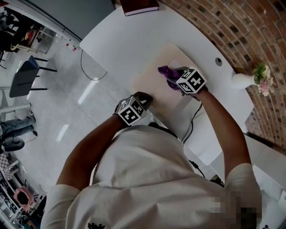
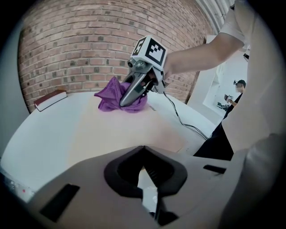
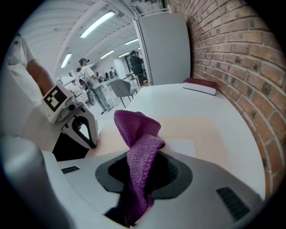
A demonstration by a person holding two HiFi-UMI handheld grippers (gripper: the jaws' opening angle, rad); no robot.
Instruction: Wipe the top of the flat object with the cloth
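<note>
A flat beige board [image 1: 154,87] lies on the white table [image 1: 116,40]. My right gripper [image 1: 178,82] is over the board's far right part, shut on a purple cloth [image 1: 166,71]. In the right gripper view the cloth [image 3: 134,127] sticks up out of the pinched jaws of that gripper [image 3: 141,154], above the board [image 3: 201,129]. My left gripper [image 1: 142,100] is at the board's near edge. Its jaws are shut and nothing shows between them [image 2: 142,148]. From the left gripper view, the right gripper [image 2: 127,101] presses the cloth [image 2: 111,95] onto the board [image 2: 120,129].
A dark red book [image 1: 139,6] lies at the table's far end. A white vase with flowers [image 1: 246,79] stands by the brick wall [image 1: 232,31]. A black cable [image 1: 193,120] runs off the table's near right edge. Chairs [image 1: 24,76] and people are on the floor to the left.
</note>
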